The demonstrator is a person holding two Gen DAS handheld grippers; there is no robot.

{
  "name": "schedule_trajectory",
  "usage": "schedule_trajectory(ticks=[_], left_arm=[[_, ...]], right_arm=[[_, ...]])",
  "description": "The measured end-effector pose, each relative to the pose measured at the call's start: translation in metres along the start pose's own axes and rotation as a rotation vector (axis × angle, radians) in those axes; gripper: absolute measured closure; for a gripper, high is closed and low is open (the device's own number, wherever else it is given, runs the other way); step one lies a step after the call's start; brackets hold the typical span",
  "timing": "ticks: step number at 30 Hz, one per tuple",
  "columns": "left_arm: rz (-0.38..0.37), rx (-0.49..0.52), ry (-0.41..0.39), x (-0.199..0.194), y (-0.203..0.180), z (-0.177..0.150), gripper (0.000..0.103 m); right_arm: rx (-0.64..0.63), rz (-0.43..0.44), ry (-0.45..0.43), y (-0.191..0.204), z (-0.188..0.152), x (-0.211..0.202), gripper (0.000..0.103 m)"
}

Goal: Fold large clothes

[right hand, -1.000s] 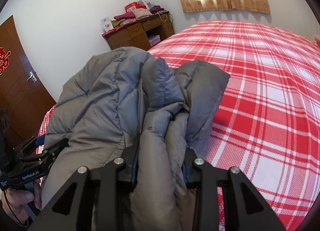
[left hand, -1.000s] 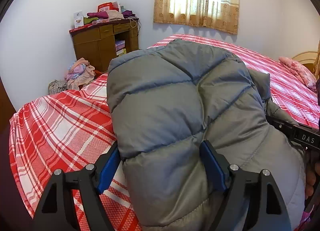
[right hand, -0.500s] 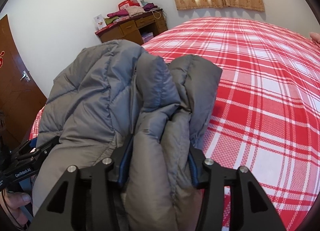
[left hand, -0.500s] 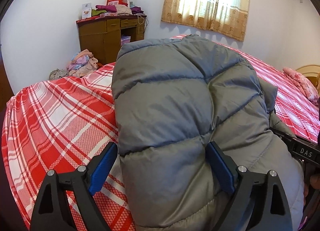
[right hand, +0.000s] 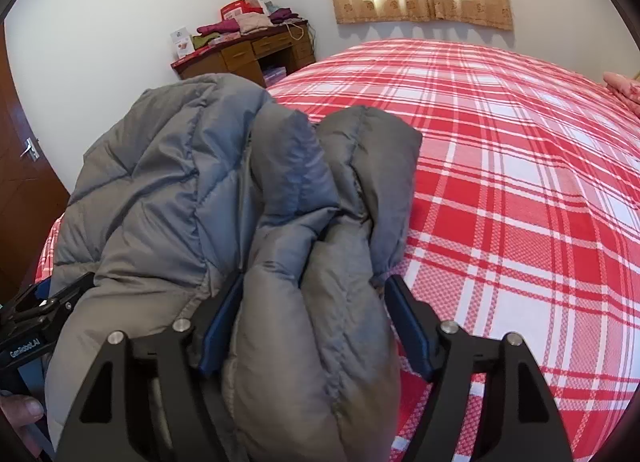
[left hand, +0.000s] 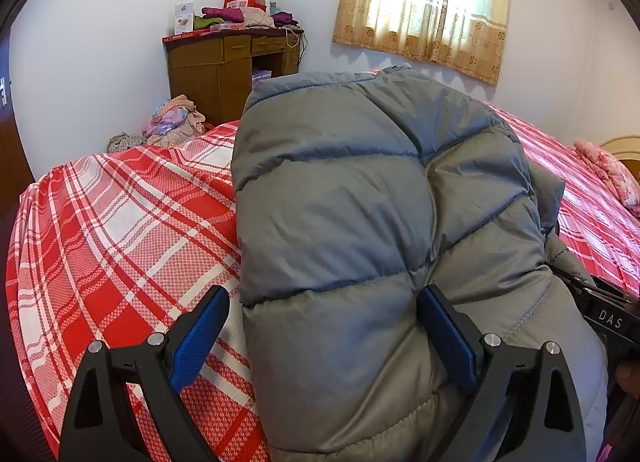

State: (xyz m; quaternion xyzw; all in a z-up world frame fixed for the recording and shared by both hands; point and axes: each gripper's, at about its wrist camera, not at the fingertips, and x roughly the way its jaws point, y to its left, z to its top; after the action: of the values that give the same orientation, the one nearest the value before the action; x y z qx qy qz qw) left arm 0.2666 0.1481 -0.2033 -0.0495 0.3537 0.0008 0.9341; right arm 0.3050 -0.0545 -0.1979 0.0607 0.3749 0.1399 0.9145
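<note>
Both tools, my left tool (left hand: 322, 336) and right tool (right hand: 314, 328), have just been spreading apart around the grey puffer jacket (left hand: 372, 229), now folded on the bed (left hand: 120, 229); only withdrawing seems left.

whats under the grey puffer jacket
The grey puffer jacket lies folded on a red plaid bedspread, which shows around it in both views. The part of the bedspread directly beneath is covered, so anything else under the jacket cannot be seen.
</note>
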Motion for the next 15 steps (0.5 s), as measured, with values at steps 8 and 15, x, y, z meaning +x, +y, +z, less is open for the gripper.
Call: schedule_trajectory(ticks=[8,15], left_arm=[[-0.001,-0.004,0.001,-0.0007,-0.0027,-0.0004,0.007],[-0.005,-0.008,0.002,-0.0006,-0.0021,-0.0005,0.007]], right_arm=[[0.003,-0.01,-0.002,-0.0004,-0.0004,0.0024,0.024],[0.023,-0.012,0.005,-0.0052,-0.0014,0.0068,0.019]])
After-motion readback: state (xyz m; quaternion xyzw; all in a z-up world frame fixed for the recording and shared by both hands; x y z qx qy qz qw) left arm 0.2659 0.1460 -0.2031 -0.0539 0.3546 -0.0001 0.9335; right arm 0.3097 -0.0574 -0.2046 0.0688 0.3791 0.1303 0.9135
